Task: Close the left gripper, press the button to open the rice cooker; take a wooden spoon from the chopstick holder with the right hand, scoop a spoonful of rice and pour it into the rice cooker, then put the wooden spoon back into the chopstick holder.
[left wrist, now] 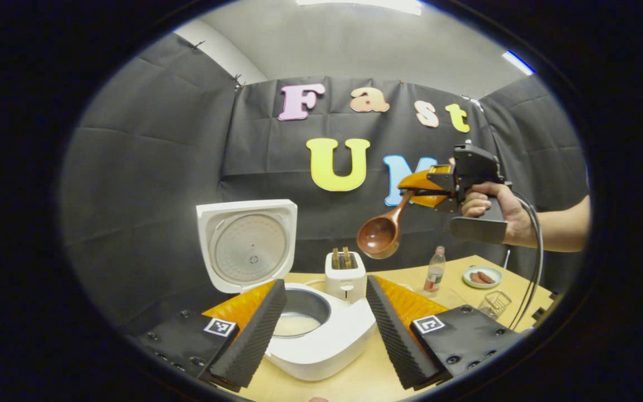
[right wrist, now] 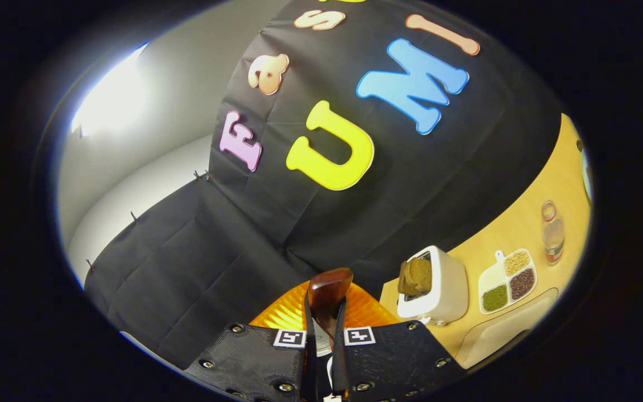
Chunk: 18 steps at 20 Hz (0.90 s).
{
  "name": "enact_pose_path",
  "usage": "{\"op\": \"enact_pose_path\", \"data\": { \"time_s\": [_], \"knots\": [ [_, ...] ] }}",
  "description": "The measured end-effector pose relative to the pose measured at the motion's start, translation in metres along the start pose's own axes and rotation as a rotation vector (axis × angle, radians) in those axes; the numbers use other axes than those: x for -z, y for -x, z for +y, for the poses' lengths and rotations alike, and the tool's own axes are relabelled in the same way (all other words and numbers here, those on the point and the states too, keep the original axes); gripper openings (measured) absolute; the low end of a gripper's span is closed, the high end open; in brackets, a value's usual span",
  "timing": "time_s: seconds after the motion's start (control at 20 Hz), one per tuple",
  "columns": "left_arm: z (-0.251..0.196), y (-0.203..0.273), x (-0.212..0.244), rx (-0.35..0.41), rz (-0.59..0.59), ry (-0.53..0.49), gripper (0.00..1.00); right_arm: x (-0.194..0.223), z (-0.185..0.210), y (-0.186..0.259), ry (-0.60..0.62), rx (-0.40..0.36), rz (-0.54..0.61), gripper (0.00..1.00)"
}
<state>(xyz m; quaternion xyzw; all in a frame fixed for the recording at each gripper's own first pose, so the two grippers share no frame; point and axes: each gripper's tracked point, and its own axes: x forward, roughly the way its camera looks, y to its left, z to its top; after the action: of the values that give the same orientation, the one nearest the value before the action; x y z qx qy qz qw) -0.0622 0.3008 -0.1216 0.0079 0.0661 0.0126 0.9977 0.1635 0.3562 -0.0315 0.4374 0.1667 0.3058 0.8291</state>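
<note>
The white rice cooker (left wrist: 327,346) stands open on the table, its lid (left wrist: 246,245) upright at the back and something pale lying in the inner pot (left wrist: 299,321). My left gripper (left wrist: 326,282) is open, one finger on each side of the cooker, touching nothing. Up to the right, a hand holds my right gripper (left wrist: 438,190) high above the table, shut on the handle of the wooden spoon (left wrist: 378,234). The spoon's bowl hangs down to the left and looks empty. In the right gripper view the gripper (right wrist: 324,335) clamps the spoon (right wrist: 327,293), pointing at the wall.
Behind the cooker is a white toaster (left wrist: 345,273) (right wrist: 433,287). A bottle (left wrist: 435,271) (right wrist: 553,231), a small plate (left wrist: 482,276) and a wire basket (left wrist: 493,304) sit on the table's right part. A divided dish of grains (right wrist: 508,279) lies near the toaster.
</note>
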Motion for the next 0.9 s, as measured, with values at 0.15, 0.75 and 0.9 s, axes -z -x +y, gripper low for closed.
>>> {"op": "enact_pose_path", "data": {
  "time_s": [0.15,0.75,0.9],
  "knots": [
    [-0.013,-0.005,-0.009,0.019,-0.004,-0.009,0.99,-0.025,-0.015,0.035,-0.034,0.034,-0.045,0.1],
    [-0.103,-0.007,-0.029,0.076,-0.025,-0.043,0.99,-0.084,-0.08,0.161,-0.01,0.158,-0.13,0.1],
    [-0.119,-0.008,-0.029,0.081,-0.021,-0.046,0.99,-0.096,-0.108,0.191,0.011,0.215,-0.154,0.1]
  ]
}}
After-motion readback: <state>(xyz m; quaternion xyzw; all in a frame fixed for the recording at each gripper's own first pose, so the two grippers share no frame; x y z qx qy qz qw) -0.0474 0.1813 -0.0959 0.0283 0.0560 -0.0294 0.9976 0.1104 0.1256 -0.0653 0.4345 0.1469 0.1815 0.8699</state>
